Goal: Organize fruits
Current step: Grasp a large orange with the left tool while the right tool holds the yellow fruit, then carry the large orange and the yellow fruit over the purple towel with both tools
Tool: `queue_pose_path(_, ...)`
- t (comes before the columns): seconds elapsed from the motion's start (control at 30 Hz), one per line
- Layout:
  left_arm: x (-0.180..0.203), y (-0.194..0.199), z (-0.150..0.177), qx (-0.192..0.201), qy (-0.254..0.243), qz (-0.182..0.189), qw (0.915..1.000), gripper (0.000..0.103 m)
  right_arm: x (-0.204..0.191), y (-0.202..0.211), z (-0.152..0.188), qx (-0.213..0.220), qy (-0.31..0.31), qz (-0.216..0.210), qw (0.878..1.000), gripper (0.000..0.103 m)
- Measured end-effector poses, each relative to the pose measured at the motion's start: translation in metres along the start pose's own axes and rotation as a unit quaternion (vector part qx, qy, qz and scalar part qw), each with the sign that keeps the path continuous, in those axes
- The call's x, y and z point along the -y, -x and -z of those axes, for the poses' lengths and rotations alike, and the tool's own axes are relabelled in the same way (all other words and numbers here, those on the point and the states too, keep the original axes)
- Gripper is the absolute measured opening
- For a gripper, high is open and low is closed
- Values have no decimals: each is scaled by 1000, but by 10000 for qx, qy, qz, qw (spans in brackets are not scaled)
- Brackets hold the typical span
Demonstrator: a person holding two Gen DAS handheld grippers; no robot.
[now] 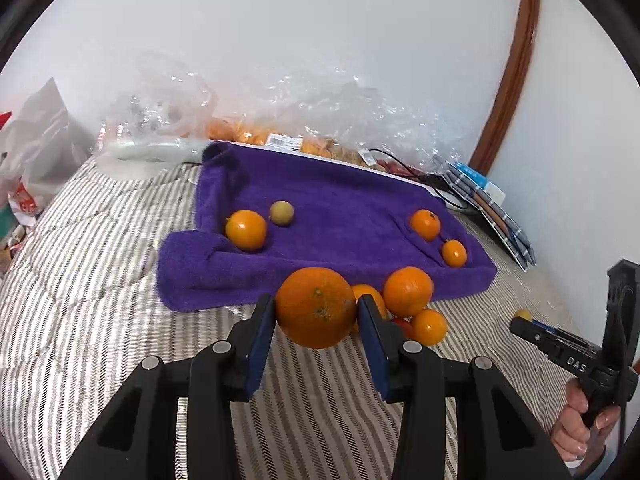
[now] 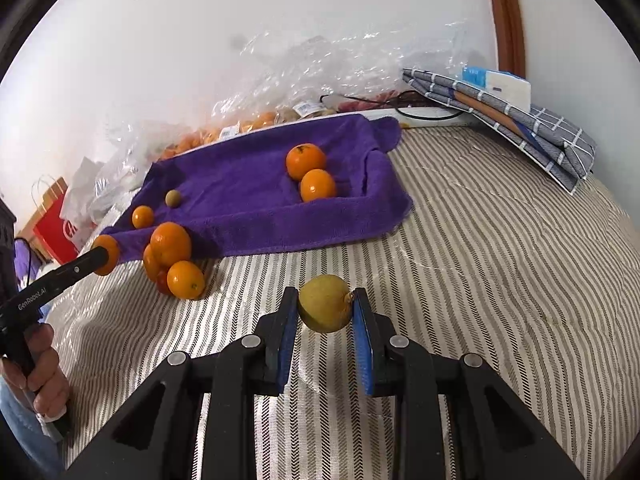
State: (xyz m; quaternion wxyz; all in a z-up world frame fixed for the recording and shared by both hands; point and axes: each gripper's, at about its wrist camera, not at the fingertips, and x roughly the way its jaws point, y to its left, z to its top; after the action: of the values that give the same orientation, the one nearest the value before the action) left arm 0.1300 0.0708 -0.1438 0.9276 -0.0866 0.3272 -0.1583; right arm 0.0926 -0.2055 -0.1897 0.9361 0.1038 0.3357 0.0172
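My left gripper (image 1: 316, 308) is shut on a large orange (image 1: 315, 312) and holds it above the striped bedcover, just before the purple towel (image 1: 340, 208). My right gripper (image 2: 325, 308) is shut on a yellow-green fruit (image 2: 325, 309) above the bedcover. On the towel lie an orange (image 1: 246, 230) and a small greenish fruit (image 1: 281, 213) at the left, and two oranges (image 1: 425, 224) (image 1: 454, 253) at the right. A pile of oranges (image 1: 408, 291) and a red fruit (image 1: 402, 323) sits at the towel's near edge, also in the right wrist view (image 2: 171, 243).
Clear plastic bags (image 1: 320, 120) with more fruit lie behind the towel against the white wall. Folded grey checked cloths (image 2: 520, 120) lie at the right. A red paper bag (image 2: 56, 224) and white bags stand at the left. A black cable (image 1: 420, 176) runs behind the towel.
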Motion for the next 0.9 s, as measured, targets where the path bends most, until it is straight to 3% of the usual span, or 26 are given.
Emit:
queue_pose_path(0.2, -6, 0, -1, 27, 146, -110, 9998, 40, 1, 5, 2, 74, -12, -103, 9999, 27)
queue_pose_path(0.47, 0, 7, -1, 189, -8, -147, 9997, 40, 2, 9, 4, 155, -43, -167, 9997, 27)
queue_pose_path(0.9, -2, 19, -3, 393, 148, 129, 9990, 40, 6, 29, -4, 249, -138, -71, 9996, 27)
